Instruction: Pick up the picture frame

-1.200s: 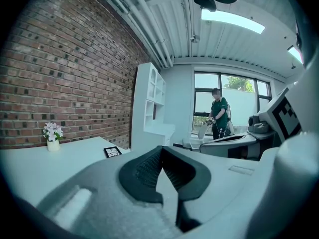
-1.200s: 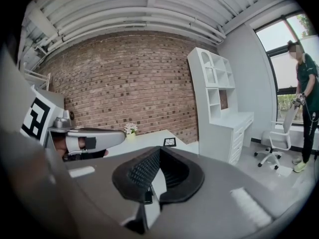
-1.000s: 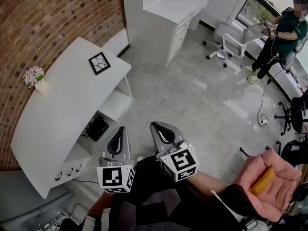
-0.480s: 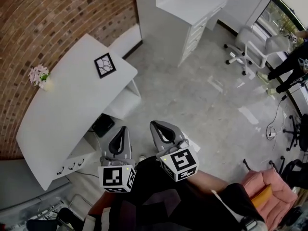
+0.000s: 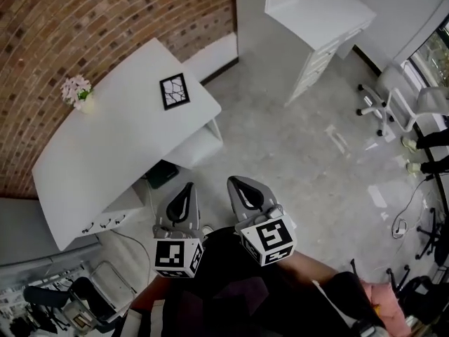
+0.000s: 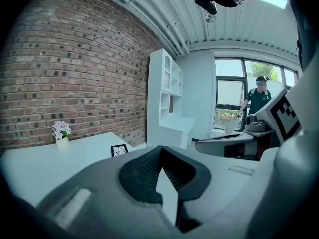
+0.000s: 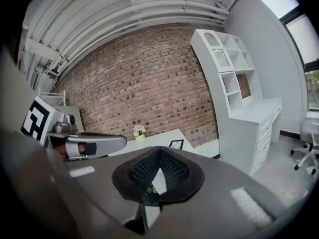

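Note:
A small black picture frame (image 5: 174,91) with a white cracked pattern lies flat near the right end of a long white table (image 5: 105,153) by the brick wall. It also shows small in the left gripper view (image 6: 118,150) and the right gripper view (image 7: 175,144). My left gripper (image 5: 188,190) and right gripper (image 5: 235,183) are held side by side over the floor, well short of the table. Both are shut with nothing between their jaws.
A small pot of pink flowers (image 5: 77,91) stands on the table's far left part. A white desk with shelves (image 5: 319,12) stands at the back. White office chairs (image 5: 393,104) stand at the right. A black box (image 5: 161,174) sits under the table. A person (image 6: 258,96) stands by the window.
The whole view has swung: the table and frame have shifted right and nearer in the head view, while the chairs slid towards the right edge. Both grippers stay shut.

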`<state>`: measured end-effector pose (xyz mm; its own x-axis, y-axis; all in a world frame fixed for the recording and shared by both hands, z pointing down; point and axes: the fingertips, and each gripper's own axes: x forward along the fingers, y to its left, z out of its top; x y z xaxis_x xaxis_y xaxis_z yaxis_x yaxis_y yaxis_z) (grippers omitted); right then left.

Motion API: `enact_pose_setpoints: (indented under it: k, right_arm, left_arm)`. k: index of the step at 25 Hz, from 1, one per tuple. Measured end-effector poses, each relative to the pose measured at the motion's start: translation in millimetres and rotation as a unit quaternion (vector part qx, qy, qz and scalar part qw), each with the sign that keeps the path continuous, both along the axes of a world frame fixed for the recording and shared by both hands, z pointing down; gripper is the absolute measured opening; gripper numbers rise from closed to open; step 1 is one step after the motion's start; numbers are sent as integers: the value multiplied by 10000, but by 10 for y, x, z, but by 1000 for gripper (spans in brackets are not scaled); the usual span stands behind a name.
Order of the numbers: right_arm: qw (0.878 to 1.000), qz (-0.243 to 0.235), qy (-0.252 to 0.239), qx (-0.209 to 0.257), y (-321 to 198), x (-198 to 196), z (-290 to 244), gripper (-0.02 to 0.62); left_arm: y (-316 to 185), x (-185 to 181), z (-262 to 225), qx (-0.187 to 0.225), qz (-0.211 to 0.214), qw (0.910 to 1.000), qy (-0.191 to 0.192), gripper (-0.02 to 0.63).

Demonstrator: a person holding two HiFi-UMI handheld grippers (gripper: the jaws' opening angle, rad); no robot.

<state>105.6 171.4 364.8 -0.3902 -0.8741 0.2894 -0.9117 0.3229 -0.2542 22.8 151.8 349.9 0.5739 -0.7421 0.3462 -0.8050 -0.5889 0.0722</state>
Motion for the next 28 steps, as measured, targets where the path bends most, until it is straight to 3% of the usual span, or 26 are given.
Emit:
enact_pose_setpoints:
  k: [12,28]
  right_arm:
    - [9989,-388,-86,-231,-246,-54,212,2]
    - [9979,156,514,-360,-1176,-186,263,2]
  left_arm:
    - [-149,-72,143,-189,-418,9989,-126,2]
    - [-1214,-136,217,-197,233,9989,367,2]
